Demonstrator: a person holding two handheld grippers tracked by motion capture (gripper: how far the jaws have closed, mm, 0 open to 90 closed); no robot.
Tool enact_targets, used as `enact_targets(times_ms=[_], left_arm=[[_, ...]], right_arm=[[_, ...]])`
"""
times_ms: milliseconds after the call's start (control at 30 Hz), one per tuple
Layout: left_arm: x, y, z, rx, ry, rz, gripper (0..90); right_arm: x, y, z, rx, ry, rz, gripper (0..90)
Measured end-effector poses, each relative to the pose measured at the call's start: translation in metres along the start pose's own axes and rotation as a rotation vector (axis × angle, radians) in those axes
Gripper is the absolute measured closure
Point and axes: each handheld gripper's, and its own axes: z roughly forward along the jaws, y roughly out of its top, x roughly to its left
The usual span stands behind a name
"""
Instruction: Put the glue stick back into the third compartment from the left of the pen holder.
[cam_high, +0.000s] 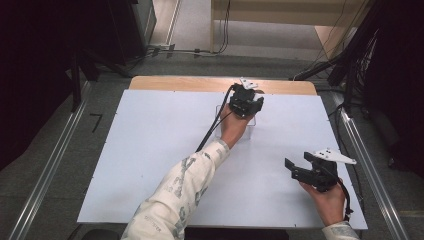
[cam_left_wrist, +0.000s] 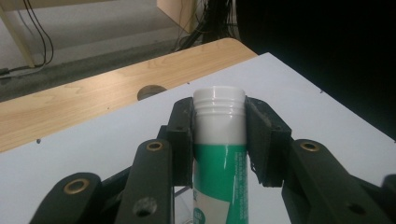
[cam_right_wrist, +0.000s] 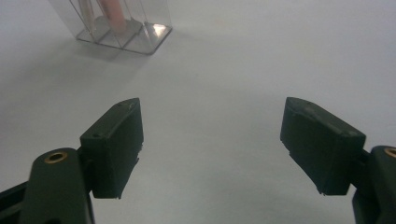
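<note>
Black jaws of the left tool pinch a white-and-green tube just below its threaded white neck, holding it upright. Seen from above, that tool sits directly over a clear plastic organizer standing toward the far side of the white desk, so the tube is at the organizer. Well apart from the organizer, toward the near right corner, the right tool hovers with jaws spread wide and nothing between them.
</note>
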Motion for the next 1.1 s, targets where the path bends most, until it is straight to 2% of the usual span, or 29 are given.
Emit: enact_targets(times_ms=[667,1100], left_arm=[[0.0009,0.0026,-0.0042,-0.009,-0.003,0.0,65.3],[0.0037,0.0032,-0.004,-0.008,-0.012,-0.018,65.3]], right_arm=[[0.0001,0.0,0.0003,0.001,0.001,-0.001,19.8],[0.0002,0.0,0.0003,0.001,0.0,-0.001,19.8]])
